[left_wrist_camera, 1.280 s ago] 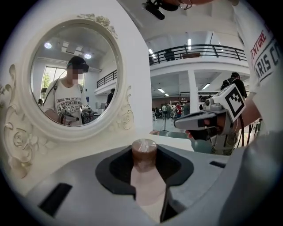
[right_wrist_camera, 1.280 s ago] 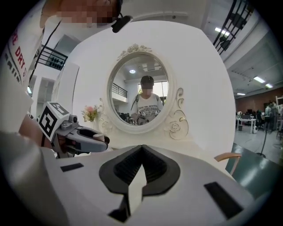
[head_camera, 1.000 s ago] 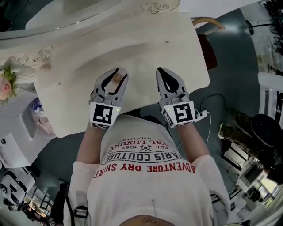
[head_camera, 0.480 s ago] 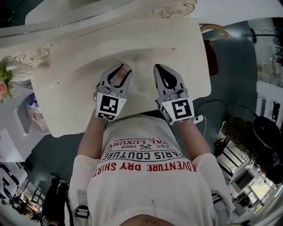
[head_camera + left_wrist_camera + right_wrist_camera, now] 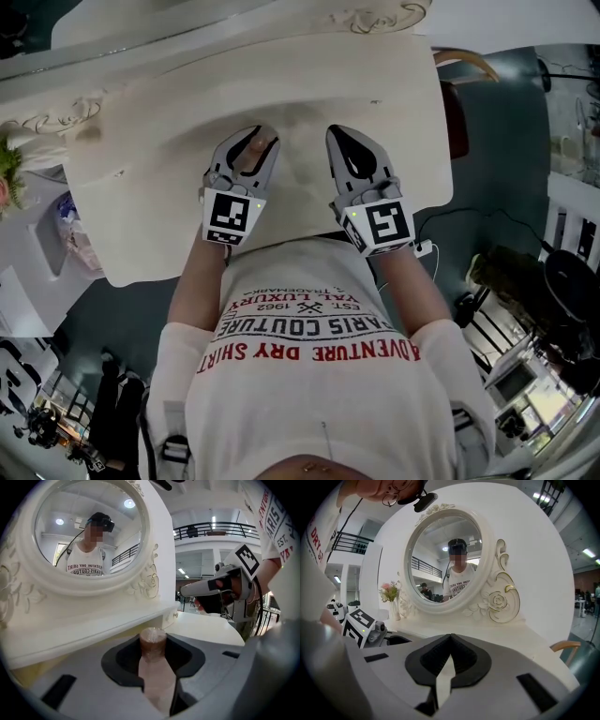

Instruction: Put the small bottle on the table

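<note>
A small pinkish-brown bottle with a round cap stands between the jaws of my left gripper, which is shut on it. It hangs over the middle of the white dressing table, close to the raised back ledge. Whether the bottle touches the tabletop is hidden by the jaws. My right gripper is beside it to the right, shut with nothing in it. Each gripper shows in the other's view: the right gripper, the left gripper.
An oval mirror in an ornate white frame rises at the back of the table. A vase of flowers stands at the far left. A wooden chair back is past the table's right edge, and cables lie on the dark floor.
Both grippers have moved a little farther in over the table, toward the back ledge. The left gripper still holds the bottle and the right stays shut.
</note>
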A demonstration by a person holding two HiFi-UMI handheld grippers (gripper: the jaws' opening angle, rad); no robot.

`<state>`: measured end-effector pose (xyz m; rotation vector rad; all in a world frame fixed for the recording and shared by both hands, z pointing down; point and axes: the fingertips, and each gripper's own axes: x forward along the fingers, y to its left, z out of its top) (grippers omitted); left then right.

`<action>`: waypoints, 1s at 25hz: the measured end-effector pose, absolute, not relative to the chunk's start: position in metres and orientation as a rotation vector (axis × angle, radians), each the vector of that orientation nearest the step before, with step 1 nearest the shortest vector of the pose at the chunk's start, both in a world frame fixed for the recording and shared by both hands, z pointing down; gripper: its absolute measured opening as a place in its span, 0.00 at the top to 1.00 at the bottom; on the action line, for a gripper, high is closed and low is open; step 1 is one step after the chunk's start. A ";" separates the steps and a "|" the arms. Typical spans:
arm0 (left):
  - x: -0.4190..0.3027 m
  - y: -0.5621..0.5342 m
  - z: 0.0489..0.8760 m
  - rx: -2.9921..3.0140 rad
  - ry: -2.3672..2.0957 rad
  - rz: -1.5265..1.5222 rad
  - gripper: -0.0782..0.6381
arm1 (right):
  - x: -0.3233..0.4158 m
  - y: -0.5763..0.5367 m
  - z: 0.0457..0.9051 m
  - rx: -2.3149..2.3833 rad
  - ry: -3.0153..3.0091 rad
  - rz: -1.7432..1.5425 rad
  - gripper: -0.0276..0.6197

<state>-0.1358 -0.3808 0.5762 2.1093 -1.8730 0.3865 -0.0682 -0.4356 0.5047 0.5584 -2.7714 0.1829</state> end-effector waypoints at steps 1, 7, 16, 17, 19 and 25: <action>-0.136 -0.382 0.576 2.113 -1.878 0.390 0.70 | -0.068 -0.436 0.505 0.561 -2.773 0.186 0.96; -0.134 -0.380 0.577 2.138 -1.880 0.365 0.70 | -0.064 -0.434 0.498 0.572 -2.772 0.184 0.96; -0.139 -0.379 0.569 2.070 -1.892 0.323 0.62 | -0.055 -0.424 0.476 0.559 -2.790 0.179 0.96; -0.140 -0.377 0.563 2.053 -1.913 0.305 0.59 | -0.054 -0.420 0.473 0.548 -2.796 0.177 0.96; -0.140 -0.373 0.551 2.031 -1.949 0.287 0.59 | -0.050 -0.415 0.467 0.527 -2.805 0.169 0.96; -0.130 -0.360 0.504 2.036 -2.043 0.319 0.59 | -0.038 -0.408 0.441 0.508 -2.844 0.149 0.96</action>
